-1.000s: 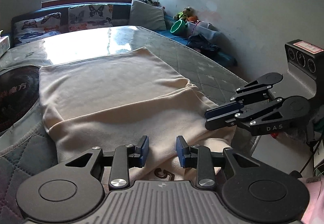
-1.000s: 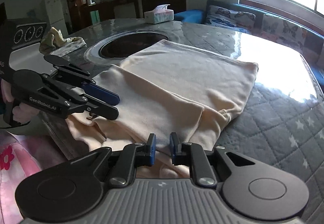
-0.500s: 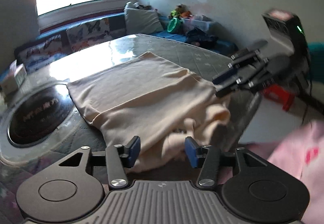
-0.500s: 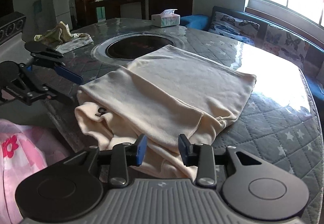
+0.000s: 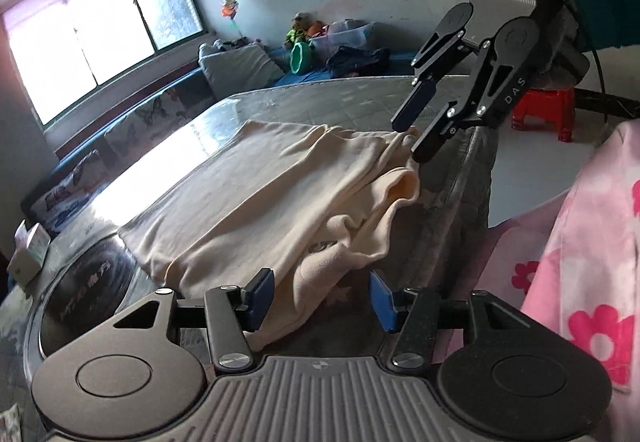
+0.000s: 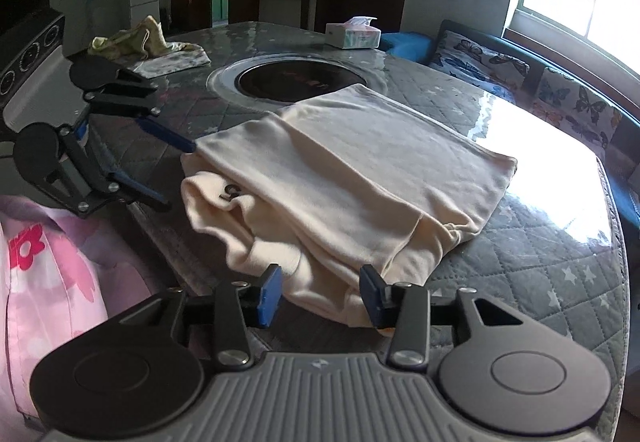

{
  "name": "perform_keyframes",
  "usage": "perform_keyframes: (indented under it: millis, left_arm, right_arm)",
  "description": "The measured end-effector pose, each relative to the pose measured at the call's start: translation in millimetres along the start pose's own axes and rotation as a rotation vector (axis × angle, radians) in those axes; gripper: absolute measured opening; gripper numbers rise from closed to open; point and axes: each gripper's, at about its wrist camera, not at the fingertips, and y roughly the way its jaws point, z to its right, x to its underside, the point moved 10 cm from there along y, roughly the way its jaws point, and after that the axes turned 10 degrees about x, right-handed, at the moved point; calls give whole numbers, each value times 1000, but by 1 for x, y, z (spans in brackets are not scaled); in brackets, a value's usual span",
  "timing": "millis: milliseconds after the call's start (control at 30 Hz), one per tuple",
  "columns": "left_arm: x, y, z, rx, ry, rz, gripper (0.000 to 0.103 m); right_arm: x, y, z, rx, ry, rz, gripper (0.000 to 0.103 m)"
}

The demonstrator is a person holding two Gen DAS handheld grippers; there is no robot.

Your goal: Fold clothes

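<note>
A cream garment (image 6: 360,162) lies folded on the quilted grey table (image 6: 540,282), its near hem bunched in loose folds at the table's edge. My right gripper (image 6: 320,296) is at the hem's right end. Its jaws are opening; cloth lies between them, unpinched. From the left wrist view the right gripper (image 5: 414,138) hovers at the garment's far corner (image 5: 404,138). My left gripper (image 5: 320,298) stands open at the hem's other end, the cream garment (image 5: 280,202) brushing one pad. In the right wrist view the left gripper (image 6: 174,174) hangs open beside the fold.
A round black hotplate (image 6: 300,82) is set into the table behind the garment. A tissue box (image 6: 352,34) and a yellow-green cloth (image 6: 136,40) lie farther back. A cushioned bench (image 6: 520,70) runs under the window. A pink flowered garment (image 5: 580,262) on the person borders the table's edge; a red stool (image 5: 544,110) stands beyond.
Both grippers' jaws have widened and let the hem go. Both have drawn back to the table's edge, the left one rolling. The hem now lies bunched there.
</note>
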Motion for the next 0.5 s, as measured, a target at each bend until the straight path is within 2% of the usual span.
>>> perform_keyframes:
  millis: [67,133,167,233,500]
  left_arm:
    - [-1,5,0,1,3,6,48]
    - [-3,8,0,7,2,15,29]
    - [-5,8,-1,9,-4,23,26]
    - [-8,8,-4,8,-19,38,11]
    - [-26,0,-37,0,-181,113,7]
  right_arm:
    - [2,0,-2,5,-17,-1,48]
    - [5,0,-7,14,-55,2,49]
    - [6,0,-9,19,-77,3,52]
    - [7,0,-13,25,-111,15,55]
    - [2,7,-25,24,-212,81,57]
